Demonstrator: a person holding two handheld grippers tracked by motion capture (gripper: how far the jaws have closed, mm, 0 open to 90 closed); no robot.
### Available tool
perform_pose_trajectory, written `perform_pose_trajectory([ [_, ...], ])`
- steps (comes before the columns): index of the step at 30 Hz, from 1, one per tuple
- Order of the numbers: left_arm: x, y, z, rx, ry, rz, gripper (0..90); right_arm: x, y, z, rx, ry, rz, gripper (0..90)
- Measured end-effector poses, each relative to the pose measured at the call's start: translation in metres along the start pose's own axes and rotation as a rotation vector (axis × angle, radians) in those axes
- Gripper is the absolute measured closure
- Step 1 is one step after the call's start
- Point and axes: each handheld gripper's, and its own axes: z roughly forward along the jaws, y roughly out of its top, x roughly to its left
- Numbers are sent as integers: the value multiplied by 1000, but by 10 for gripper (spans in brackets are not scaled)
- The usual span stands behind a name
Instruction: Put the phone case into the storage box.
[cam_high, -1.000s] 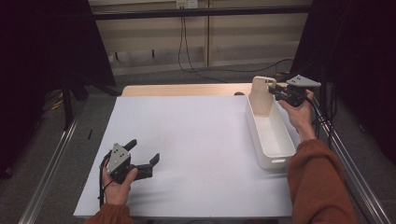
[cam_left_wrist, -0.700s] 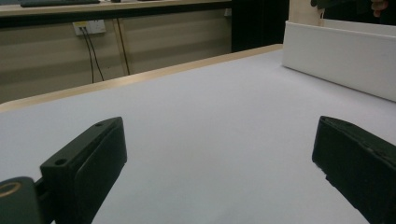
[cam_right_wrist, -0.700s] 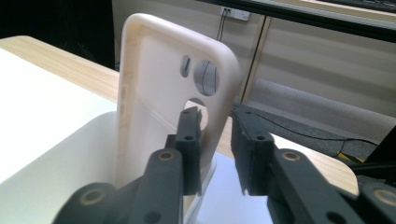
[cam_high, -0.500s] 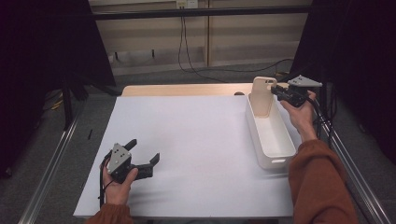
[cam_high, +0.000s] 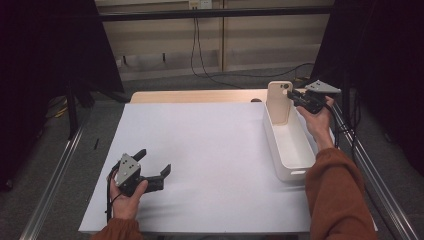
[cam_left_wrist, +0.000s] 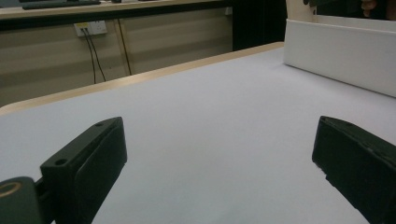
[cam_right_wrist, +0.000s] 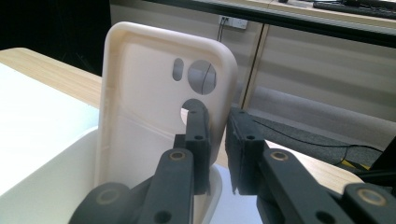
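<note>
White table (cam_high: 210, 150) — right gripper (cam_right_wrist: 217, 140) clamps phone case (cam_right_wrist: 154, 93) upright.

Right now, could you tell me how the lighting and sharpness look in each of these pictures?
High view: the white table is evenly lit, its surroundings fall into darkness, and the left tool casts barely a shadow. Left gripper view: the near black pads are soft, the bin sharper. Right gripper view: the phone case is crisp and free of glare.
</note>
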Motion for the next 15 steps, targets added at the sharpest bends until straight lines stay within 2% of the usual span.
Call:
perform_pose_trajectory([
  [8, 0, 0, 0, 2, 2, 1, 33, -1, -2, 1, 10, -2, 4, 769],
  [15, 3, 0, 2, 6, 9, 8, 33, -2, -3, 0, -4, -12, 34, 705],
])
